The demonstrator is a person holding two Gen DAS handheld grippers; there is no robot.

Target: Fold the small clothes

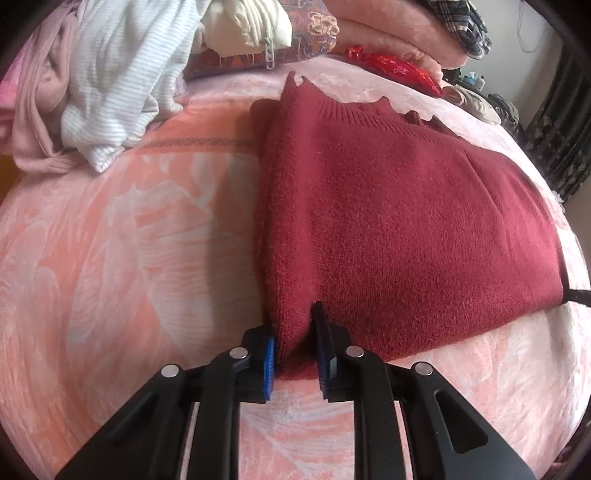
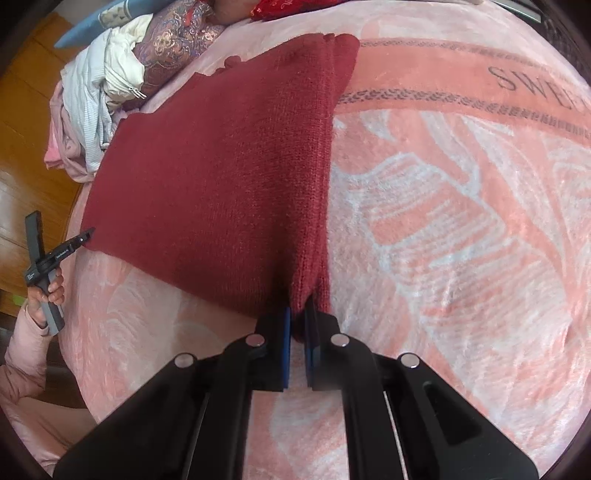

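A dark red knit sweater (image 1: 399,221) lies folded on the pink bed blanket (image 1: 129,240). My left gripper (image 1: 293,332) is shut on the sweater's near left corner, with cloth bunched between its blue pads. In the right wrist view the sweater (image 2: 221,177) stretches away to the left. My right gripper (image 2: 298,317) is shut on its near right corner. The left gripper (image 2: 83,236) also shows at the far left of that view, pinching the opposite corner, held by a hand in a pink sleeve.
A heap of clothes lies at the bed's far left: a white striped garment (image 1: 122,85), a pale pink one (image 1: 40,110) and a cream one (image 1: 251,26). A patterned pillow (image 2: 173,40) and red cloth (image 1: 395,66) lie behind. The wooden floor (image 2: 26,129) is beyond the bed's edge.
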